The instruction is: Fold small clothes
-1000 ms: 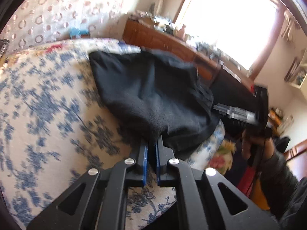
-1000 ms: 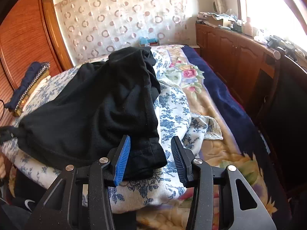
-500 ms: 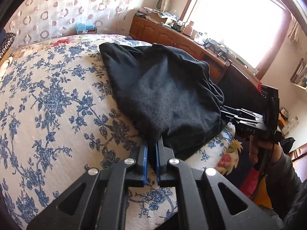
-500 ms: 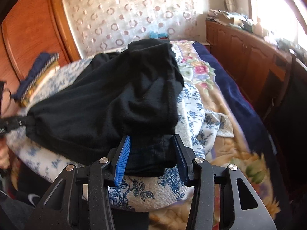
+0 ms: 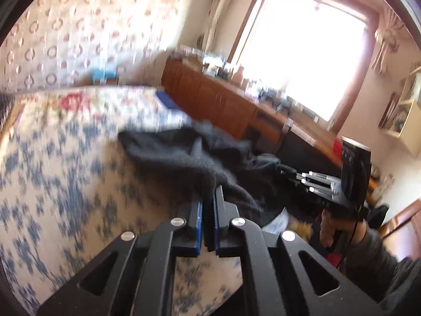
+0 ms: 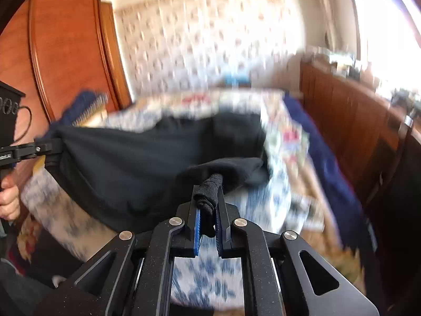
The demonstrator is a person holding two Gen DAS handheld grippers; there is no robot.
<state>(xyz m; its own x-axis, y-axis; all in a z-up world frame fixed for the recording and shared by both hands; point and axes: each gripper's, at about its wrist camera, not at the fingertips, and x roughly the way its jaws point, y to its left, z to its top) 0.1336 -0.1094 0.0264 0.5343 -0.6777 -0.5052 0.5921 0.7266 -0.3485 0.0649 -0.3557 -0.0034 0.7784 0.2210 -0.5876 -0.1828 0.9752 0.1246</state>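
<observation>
black garment [image 6: 126, 168]: we've got it slung between both grippers, above the blue-floral bedspread [image 5: 52, 184].
right gripper [image 6: 208, 205]: jaws just closed, clamping a bunched corner.
left gripper [image 5: 208, 205]: pinching the opposite edge.
background: wooden dresser [image 6: 347, 121], all motion-blurred.

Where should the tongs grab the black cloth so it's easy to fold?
By two corners of one edge, coming from the near bed side. Both tongs, left and right, pinch the black cloth there, so it stretches between them above the bed.
</observation>
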